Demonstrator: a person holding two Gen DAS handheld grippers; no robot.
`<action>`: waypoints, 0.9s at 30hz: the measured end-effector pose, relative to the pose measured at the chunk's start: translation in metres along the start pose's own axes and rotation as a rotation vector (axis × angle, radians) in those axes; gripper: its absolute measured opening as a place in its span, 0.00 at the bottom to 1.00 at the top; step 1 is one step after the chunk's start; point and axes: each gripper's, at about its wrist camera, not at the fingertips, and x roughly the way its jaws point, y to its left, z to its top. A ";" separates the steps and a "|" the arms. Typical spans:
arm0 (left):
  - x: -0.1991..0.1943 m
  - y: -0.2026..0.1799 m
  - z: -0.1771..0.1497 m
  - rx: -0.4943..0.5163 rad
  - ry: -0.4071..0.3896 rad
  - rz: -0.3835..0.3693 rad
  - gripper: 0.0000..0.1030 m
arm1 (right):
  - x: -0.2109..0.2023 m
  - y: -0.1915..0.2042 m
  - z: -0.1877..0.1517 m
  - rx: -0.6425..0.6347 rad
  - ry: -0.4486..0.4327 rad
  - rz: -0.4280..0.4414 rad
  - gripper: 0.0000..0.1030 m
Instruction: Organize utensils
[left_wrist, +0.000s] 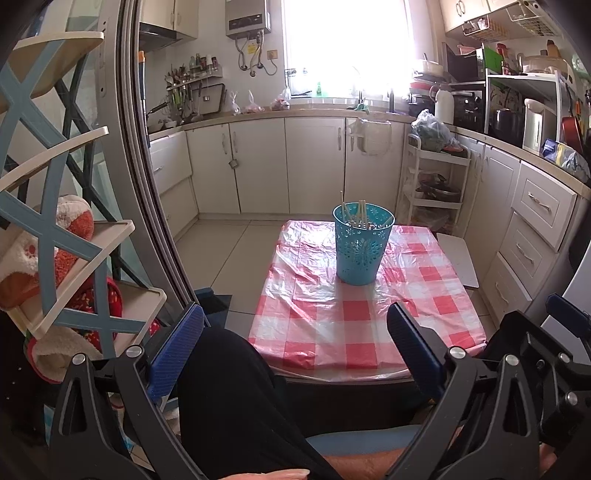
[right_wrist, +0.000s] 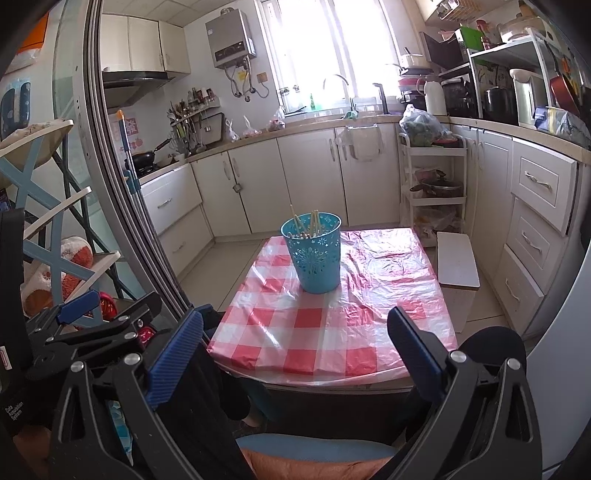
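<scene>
A blue perforated plastic cup (left_wrist: 360, 245) stands upright on the far half of a table with a red-and-white checked cover (left_wrist: 369, 325). Several pale chopsticks (left_wrist: 356, 212) stand inside it. The cup (right_wrist: 314, 253) and chopsticks (right_wrist: 308, 221) also show in the right wrist view, on the table cover (right_wrist: 332, 332). My left gripper (left_wrist: 295, 317) is open and empty, held back before the table's near edge, above a dark-clothed leg. My right gripper (right_wrist: 295, 319) is open and empty, also short of the near edge. The left gripper's body (right_wrist: 85, 325) shows at the left of the right wrist view.
A white stool (right_wrist: 456, 264) stands right of the table. A white trolley (right_wrist: 432, 184) with a pot is behind it. Cabinets and drawers (right_wrist: 535, 221) line the back and right. A door frame (left_wrist: 147, 184) and a shelf rack with towels (left_wrist: 55, 240) are on the left.
</scene>
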 end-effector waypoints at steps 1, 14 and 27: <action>0.001 0.000 0.000 0.001 0.000 0.001 0.93 | 0.000 0.000 0.000 0.000 0.002 0.000 0.93; 0.016 0.003 -0.005 0.001 0.000 -0.055 0.93 | 0.016 -0.004 0.000 0.013 0.054 0.002 0.93; 0.195 -0.019 0.004 0.059 0.207 -0.008 0.93 | 0.126 -0.045 0.001 -0.013 0.158 -0.108 0.93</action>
